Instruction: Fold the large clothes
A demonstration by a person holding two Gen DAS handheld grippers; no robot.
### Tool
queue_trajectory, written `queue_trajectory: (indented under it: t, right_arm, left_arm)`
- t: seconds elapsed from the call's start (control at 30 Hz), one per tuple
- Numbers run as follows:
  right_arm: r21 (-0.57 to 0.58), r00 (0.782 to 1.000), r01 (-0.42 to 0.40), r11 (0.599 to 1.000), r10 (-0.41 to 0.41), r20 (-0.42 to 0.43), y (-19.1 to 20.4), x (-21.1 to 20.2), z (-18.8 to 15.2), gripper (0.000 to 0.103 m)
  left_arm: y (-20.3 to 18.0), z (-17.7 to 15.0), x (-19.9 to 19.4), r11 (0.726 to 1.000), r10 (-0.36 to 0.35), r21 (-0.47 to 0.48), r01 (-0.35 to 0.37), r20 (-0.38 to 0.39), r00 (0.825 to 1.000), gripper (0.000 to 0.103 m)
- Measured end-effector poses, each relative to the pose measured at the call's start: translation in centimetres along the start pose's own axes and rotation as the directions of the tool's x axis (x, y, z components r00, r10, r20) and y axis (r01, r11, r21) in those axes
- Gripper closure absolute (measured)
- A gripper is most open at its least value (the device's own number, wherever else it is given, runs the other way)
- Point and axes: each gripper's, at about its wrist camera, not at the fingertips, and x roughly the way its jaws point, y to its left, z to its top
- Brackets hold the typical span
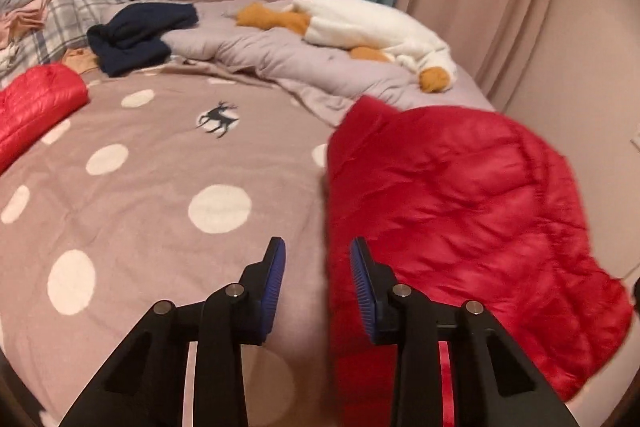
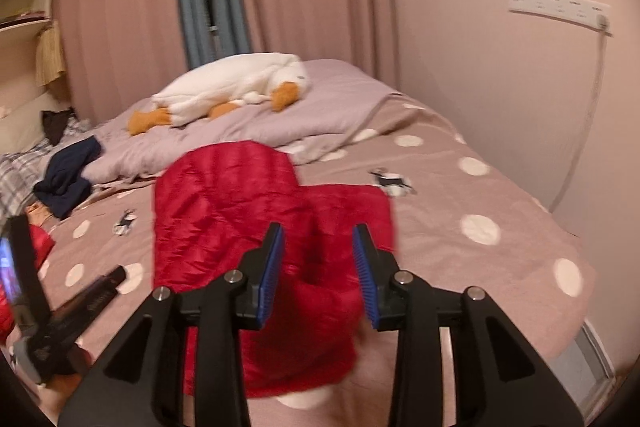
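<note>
A red quilted down jacket (image 1: 460, 211) lies loosely folded on the dotted bedspread (image 1: 160, 187), filling the right half of the left wrist view. My left gripper (image 1: 317, 247) hovers open over the jacket's left edge; its right finger is above red fabric, its left finger above bare spread, and the pads press on nothing. In the right wrist view the same jacket (image 2: 248, 227) lies straight ahead. My right gripper (image 2: 319, 231) is open above its near part, with fabric showing through the gap. The left tool's black frame (image 2: 48, 315) shows at that view's left edge.
A second red jacket (image 1: 36, 99) lies at the left. A navy garment (image 1: 136, 35), a lilac duvet (image 1: 256, 59) and a white goose plush (image 1: 372, 27) occupy the far side. Plaid pillows (image 1: 60, 19) sit far left. The wall with a socket strip (image 2: 560, 7) bounds the bed's right.
</note>
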Motion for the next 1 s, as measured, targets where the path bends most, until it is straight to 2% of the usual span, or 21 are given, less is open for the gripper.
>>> queue_trajectory:
  t: [0.07, 0.17, 0.3, 0.37, 0.5, 0.63, 0.73, 0.8, 0.9, 1.0]
  right_arm:
    - [-0.017, 0.999, -0.051, 0.999, 0.051, 0.003, 1.0, 1.0, 0.1, 0.068]
    - [-0.074, 0.994, -0.107, 0.991, 0.107, -0.003, 2.8, 3.2, 0.0, 0.068]
    - [-0.097, 1.000, -0.012, 0.995, 0.009, -0.026, 3.0, 6.5, -0.6, 0.072]
    - [-0.086, 0.995, 0.054, 0.995, -0.060, -0.074, 1.8, 8.4, -1.1, 0.072]
    - [-0.044, 0.987, 0.101, 0.994, -0.106, -0.117, -0.9, 11.3, -2.4, 0.072]
    - [-0.058, 0.974, 0.159, 0.986, -0.166, -0.153, -2.3, 13.7, -4.4, 0.072]
    - [-0.106, 0.962, 0.228, 0.968, -0.241, -0.132, -2.2, 14.9, -6.2, 0.073]
    - [-0.123, 0.954, 0.258, 0.958, -0.273, -0.123, -2.0, 15.5, -7.1, 0.073]
    - [-0.121, 0.954, 0.248, 0.961, -0.264, -0.144, -2.5, 16.6, -7.2, 0.073]
    - [-0.094, 0.958, 0.206, 0.974, -0.220, -0.183, -3.3, 17.4, -7.1, 0.072]
  left_arm:
    - [0.1, -0.3, 0.5, 1.000, 0.024, 0.017, -0.024, -0.004, 1.000, 0.069]
    - [-0.5, -0.6, 1.3, 0.999, -0.023, 0.025, 0.023, -0.020, 1.000, 0.069]
    - [-2.1, -0.5, 2.2, 0.996, -0.057, 0.070, 0.060, -0.042, 0.997, 0.069]
    - [-2.8, -1.2, 2.5, 0.993, -0.066, 0.091, 0.069, -0.039, 0.997, 0.069]
    - [-4.5, -2.2, 2.4, 0.981, -0.074, 0.182, 0.070, 0.014, 0.997, 0.069]
    - [-4.9, -3.1, 3.5, 0.972, -0.126, 0.204, 0.118, 0.028, 0.992, 0.068]
    - [-4.7, -3.5, 4.3, 0.969, -0.166, 0.195, 0.154, 0.043, 0.985, 0.062]
    - [-5.3, -3.9, 4.5, 0.964, -0.152, 0.231, 0.134, 0.063, 0.986, 0.062]
    - [-6.2, -4.0, 5.0, 0.954, -0.123, 0.285, 0.095, 0.081, 0.989, 0.062]
    - [-5.7, -3.7, 6.0, 0.953, -0.151, 0.275, 0.130, 0.055, 0.987, 0.062]
